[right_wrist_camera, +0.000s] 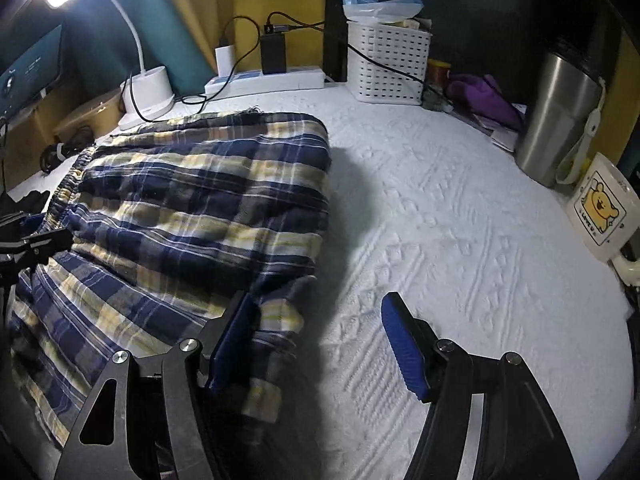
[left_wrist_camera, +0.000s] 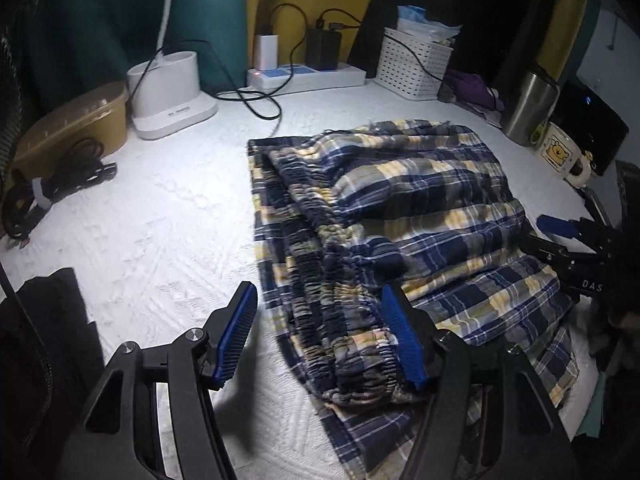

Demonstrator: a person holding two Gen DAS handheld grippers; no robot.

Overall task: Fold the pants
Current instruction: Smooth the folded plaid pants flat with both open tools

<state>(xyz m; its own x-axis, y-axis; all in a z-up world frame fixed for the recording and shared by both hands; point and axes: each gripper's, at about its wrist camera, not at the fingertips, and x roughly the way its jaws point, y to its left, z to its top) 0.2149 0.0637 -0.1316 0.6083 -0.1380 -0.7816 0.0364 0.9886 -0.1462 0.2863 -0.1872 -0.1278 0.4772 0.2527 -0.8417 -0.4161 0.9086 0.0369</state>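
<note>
The pants [left_wrist_camera: 400,216] are lying folded in a thick plaid bundle on the white counter [left_wrist_camera: 168,220], waistband on the left edge. The left tool [left_wrist_camera: 318,336] is hovering wide over the near waistband, gripping nothing. The right tool [right_wrist_camera: 320,344] is standing wide at the bundle's near right corner, likely just freed so the fold settles.
</note>
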